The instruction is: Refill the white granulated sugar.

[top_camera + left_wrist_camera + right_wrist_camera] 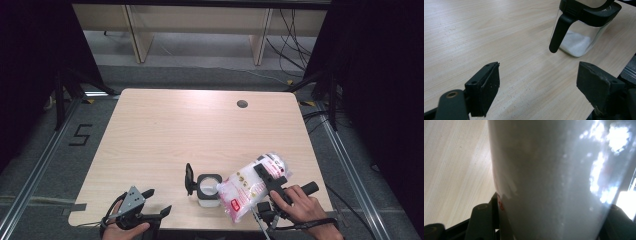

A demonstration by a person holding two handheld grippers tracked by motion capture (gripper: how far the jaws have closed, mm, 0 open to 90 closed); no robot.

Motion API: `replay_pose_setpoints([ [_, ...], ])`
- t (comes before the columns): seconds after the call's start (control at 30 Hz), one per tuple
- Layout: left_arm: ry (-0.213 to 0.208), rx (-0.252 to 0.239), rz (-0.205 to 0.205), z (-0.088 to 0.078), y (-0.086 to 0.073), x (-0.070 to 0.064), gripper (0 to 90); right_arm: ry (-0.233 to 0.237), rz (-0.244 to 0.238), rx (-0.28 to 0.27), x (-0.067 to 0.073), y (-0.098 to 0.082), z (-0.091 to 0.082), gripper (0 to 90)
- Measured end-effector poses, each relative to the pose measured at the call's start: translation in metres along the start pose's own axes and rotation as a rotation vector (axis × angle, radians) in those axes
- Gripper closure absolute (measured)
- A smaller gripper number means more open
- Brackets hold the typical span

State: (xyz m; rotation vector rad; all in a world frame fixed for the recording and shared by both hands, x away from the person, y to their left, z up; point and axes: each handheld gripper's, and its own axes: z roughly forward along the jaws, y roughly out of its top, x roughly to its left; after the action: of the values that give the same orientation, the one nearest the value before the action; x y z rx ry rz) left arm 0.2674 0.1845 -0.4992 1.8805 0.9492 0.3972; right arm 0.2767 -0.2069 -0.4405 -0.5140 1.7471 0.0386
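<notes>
- The work in hand is pouring a white powder or fine grain — salt or sugar, by the look of it — from a plastic bag (252,187) into a small clear glass jar (209,191) near the front edge of the worktop (200,130).
- The right claw (270,180) clamps the bag across its middle, its jaws held fairly wide by the bag's bulk; the bag is tilted, with its lower corner at the jar's open mouth.
- The jar's black hinged lid (189,179) stands up at its left side. In the left gripper view the jar (580,37) holds only a shallow white layer at the bottom, so I judge the filling is at an early stage and most of it is left to do.
- The left claw (150,202) hangs open and empty, just left of the jar and clear of it.
- The bag has red print on white — too small and blurred to read. On the floor left of the worktop a black "5" (81,134) is marked.
</notes>
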Motion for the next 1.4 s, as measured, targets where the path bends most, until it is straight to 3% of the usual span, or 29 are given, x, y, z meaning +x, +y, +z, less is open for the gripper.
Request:
replay_pose_setpoints([
  [0.07, 0.001, -0.003, -0.002, 0.0004, 0.0003, -0.0001, 18.2, -0.023, -0.013, -0.014, -0.0017, -0.0012, 0.0005, 41.8],
  [0.13, 0.005, 0.012, 0.015, -0.0005, -0.0004, 0.0001, 18.2, -0.022, 0.019, 0.002, -0.0012, -0.0026, -0.0008, 41.8],
  [0.27, 0.007, 0.0, -0.005, 0.0002, 0.0003, -0.0007, 18.2, -0.018, -0.008, 0.011, 0.0004, -0.0015, -0.0002, 41.8],
  [0.33, 0.003, 0.01, 0.02, -0.0009, -0.0003, 0.0002, 18.2, -0.018, 0.001, 0.008, 0.0009, -0.0017, -0.0001, 41.8],
  [0.37, 0.0, 0.003, 0.003, -0.0002, -0.0004, 0.0, 18.2, -0.019, -0.002, 0.01, 0.0007, -0.0014, -0.0002, 41.8],
  [0.4, 0.001, -0.009, -0.005, 0.0006, 0.0, 0.0001, 18.2, -0.027, -0.036, -0.007, -0.0019, -0.0007, 0.001, 41.8],
  [0.47, 0.0, -0.007, -0.004, 0.0007, 0.0001, -0.0002, 18.2, -0.001, -0.007, 0.017, 0.0006, -0.0001, -0.0003, 41.9],
  [0.53, -0.005, 0.003, 0.005, 0.0, -0.0007, 0.0, 18.2, -0.023, -0.035, -0.014, -0.0027, -0.0005, 0.0014, 41.8],
  [0.6, -0.001, -0.005, -0.004, 0.0004, 0.0002, 0.0002, 18.2, -0.017, -0.012, -0.003, -0.0029, -0.0009, -0.0002, 41.9],
  [0.67, -0.001, -0.005, -0.004, 0.0007, 0.0001, -0.0003, 18.2, -0.03, -0.032, -0.011, -0.0041, -0.0007, 0.0001, 41.9],
  [0.7, -0.003, 0.003, 0.019, -0.0005, -0.0003, 0.0003, 18.2, -0.03, -0.027, -0.008, -0.003, -0.0005, 0.0002, 41.9],
  [0.8, 0.0, -0.007, -0.007, 0.0001, 0.0003, 0.0002, 18.2, -0.017, -0.012, -0.006, -0.0022, -0.0005, -0.0002, 41.9],
  [1.03, 0.001, -0.009, -0.005, 0.0002, 0.0003, -0.0002, 18.2, -0.022, -0.004, -0.026, -0.0024, -0.0017, 0.0017, 42.0],
  [1.2, 0.012, -0.005, -0.011, -0.001, 0.0007, -0.0007, 18.2, -0.001, 0.03, -0.002, -0.0013, -0.0018, -0.0003, 42.0],
  [1.27, 0.002, 0.0, 0.0, -0.0009, -0.0002, -0.0002, 18.2, -0.012, 0.03, -0.025, -0.0022, -0.0029, 0.0004, 42.0],
  [1.4, 0.011, -0.011, -0.019, -0.0004, 0.0005, -0.001, 18.2, -0.019, 0.034, -0.022, -0.005, -0.0046, -0.0011, 42.1],
])
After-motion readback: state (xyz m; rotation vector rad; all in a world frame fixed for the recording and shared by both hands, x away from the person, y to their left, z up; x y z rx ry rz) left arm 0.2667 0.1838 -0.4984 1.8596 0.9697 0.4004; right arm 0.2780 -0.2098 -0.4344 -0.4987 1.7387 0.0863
